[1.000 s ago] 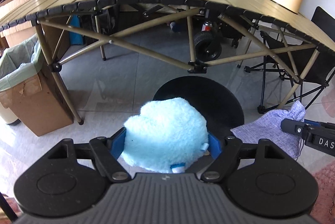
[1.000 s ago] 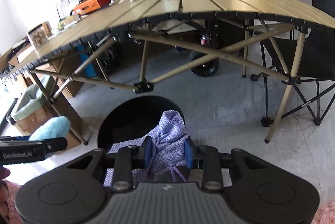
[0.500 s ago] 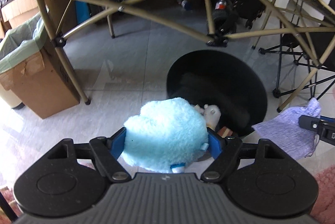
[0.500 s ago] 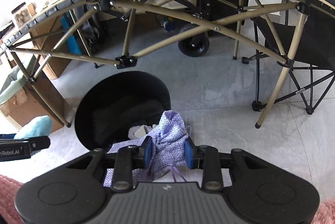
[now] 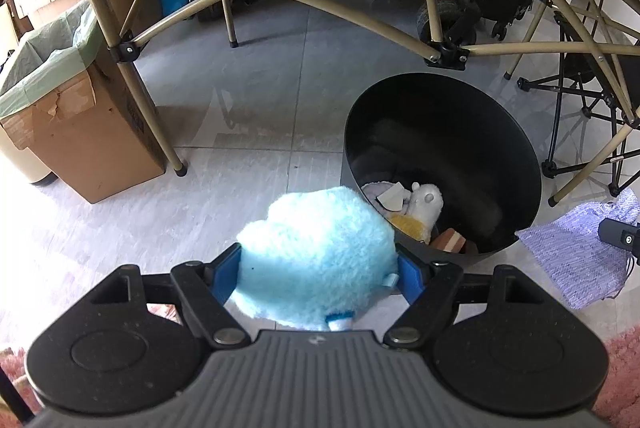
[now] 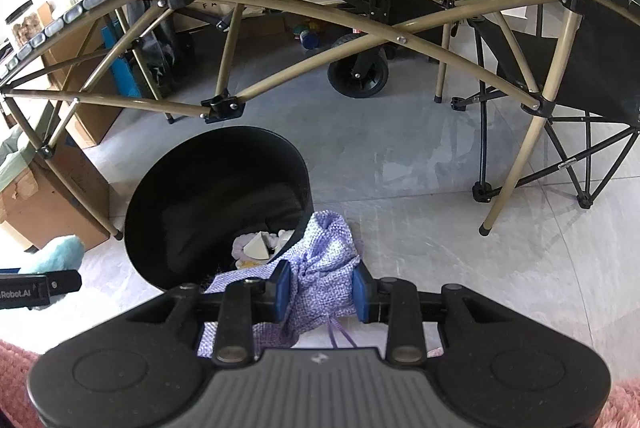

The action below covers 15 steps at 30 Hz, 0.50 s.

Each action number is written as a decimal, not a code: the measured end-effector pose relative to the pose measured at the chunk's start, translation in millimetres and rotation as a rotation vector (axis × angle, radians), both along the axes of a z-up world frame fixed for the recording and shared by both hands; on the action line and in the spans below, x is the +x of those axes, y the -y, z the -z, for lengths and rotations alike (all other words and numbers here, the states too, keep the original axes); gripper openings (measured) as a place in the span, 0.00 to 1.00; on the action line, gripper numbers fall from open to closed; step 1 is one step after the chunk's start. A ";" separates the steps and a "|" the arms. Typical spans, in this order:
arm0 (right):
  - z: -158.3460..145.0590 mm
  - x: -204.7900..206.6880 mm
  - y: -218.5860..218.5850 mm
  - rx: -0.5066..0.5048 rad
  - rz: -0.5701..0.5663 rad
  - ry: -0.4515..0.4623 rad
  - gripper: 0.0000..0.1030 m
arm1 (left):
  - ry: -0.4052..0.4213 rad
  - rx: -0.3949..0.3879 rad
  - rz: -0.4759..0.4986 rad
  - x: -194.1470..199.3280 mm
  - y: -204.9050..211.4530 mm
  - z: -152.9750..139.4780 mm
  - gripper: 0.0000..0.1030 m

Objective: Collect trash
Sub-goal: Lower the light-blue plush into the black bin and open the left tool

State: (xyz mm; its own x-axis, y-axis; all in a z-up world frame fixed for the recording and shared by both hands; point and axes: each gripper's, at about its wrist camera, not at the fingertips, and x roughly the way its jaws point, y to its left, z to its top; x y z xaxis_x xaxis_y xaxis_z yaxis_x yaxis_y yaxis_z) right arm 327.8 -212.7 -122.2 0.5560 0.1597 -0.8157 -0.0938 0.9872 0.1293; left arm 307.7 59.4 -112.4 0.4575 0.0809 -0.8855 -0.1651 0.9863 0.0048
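Left view alone shows a cream plush (image 5: 425,203) inside the round black bin (image 5: 520,148); beside it, left gripper (image 5: 319,273) clamps a fluffy blue toy (image 5: 316,256), right gripper (image 6: 319,287) a knitted lilac cloth (image 6: 320,268).

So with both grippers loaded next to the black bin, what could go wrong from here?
The fluffy blue item in the left gripper sits over the black bin's near rim, so a release now may drop it on the floor. The purple knit cloth in the right gripper drapes outside the rim and could snag or slide off.
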 end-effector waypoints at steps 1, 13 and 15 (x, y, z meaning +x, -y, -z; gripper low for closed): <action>0.1 0.3 0.7 0.001 0.004 0.001 0.30 | -0.002 0.004 0.001 0.7 1.0 0.0 0.75; -0.1 5.8 18.5 0.027 0.067 0.010 0.30 | -0.056 0.022 0.038 20.7 21.7 -0.7 0.75; 1.2 6.0 21.8 0.030 0.078 0.009 0.30 | -0.059 0.027 0.047 25.9 26.1 -1.1 0.75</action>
State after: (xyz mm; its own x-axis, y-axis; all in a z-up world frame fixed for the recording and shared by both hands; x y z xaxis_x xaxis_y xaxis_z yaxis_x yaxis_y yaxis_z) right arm 333.8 -234.5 -123.4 0.5751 0.1398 -0.8061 -0.0179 0.9872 0.1584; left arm 333.6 33.3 -111.3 0.4080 0.0852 -0.9090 -0.1174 0.9923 0.0403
